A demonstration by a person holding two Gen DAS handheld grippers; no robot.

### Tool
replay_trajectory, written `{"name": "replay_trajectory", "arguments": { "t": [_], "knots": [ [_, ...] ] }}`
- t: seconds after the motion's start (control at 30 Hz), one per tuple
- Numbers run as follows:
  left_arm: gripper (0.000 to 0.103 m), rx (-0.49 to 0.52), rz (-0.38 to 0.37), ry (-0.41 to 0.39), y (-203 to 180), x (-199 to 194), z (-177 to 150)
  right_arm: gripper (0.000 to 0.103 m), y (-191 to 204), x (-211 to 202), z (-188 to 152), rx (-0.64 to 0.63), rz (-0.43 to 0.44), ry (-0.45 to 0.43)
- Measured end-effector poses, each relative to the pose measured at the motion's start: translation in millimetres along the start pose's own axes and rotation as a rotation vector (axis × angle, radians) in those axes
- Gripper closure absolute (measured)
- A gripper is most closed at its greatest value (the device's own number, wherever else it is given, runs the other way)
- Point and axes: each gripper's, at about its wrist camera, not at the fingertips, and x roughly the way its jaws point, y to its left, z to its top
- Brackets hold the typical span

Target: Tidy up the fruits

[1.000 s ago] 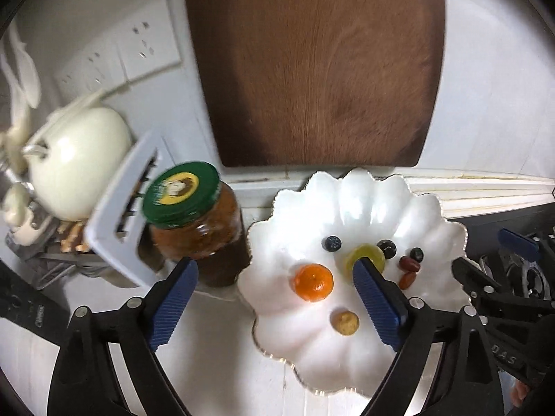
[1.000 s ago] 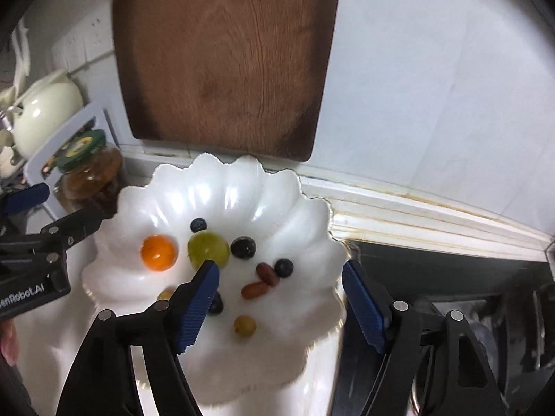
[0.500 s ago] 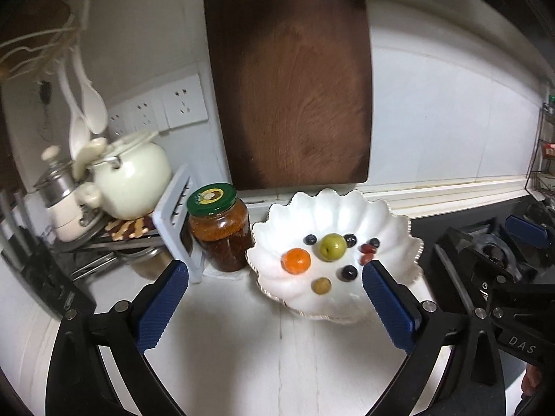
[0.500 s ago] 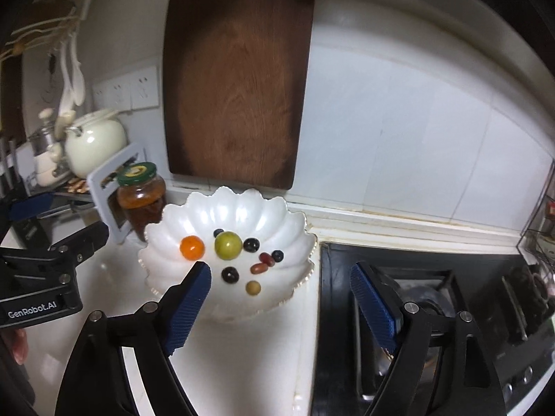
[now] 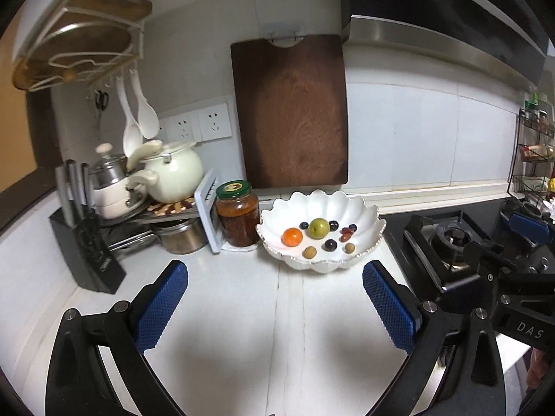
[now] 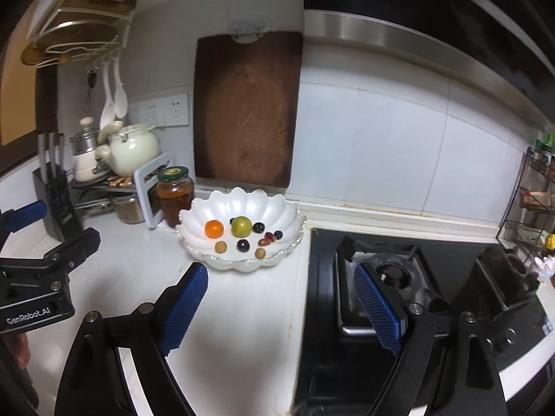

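Left wrist view: the left gripper (image 5: 275, 298) hangs wide and empty over the counter (image 5: 277, 329); the fruits sit in the scalloped bowl (image 5: 367, 213) at twelve o'clock, well ahead.

Right wrist view: the right gripper (image 6: 281, 306) holds nothing, its jaws opening; the bowl (image 6: 277, 208) lies at eleven o'clock. Sorting looks finished; next would be only resting.

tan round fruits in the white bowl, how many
2. One tan fruit lies at the front left of the bowl, below the orange one; the other tan fruit lies at the front right, near the rim. None looks hidden.
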Motion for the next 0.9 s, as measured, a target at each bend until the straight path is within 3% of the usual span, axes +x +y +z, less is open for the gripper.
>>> {"name": "replay_trajectory", "arguments": {
  "t": [0.4,0.9],
  "knots": [
    [0.0,0.026,0.014,-0.09,-17.0,-103.2,-34.3,0.014,1.4,-95.5,-46.6,-0.009,0.019,-0.037],
    [0.0,0.033,-0.056,-0.123,-44.5,-166.6,-66.2,0.012,-21.4,-171.9,-90.2,0.046,-0.042,-0.062]
  ]
}}
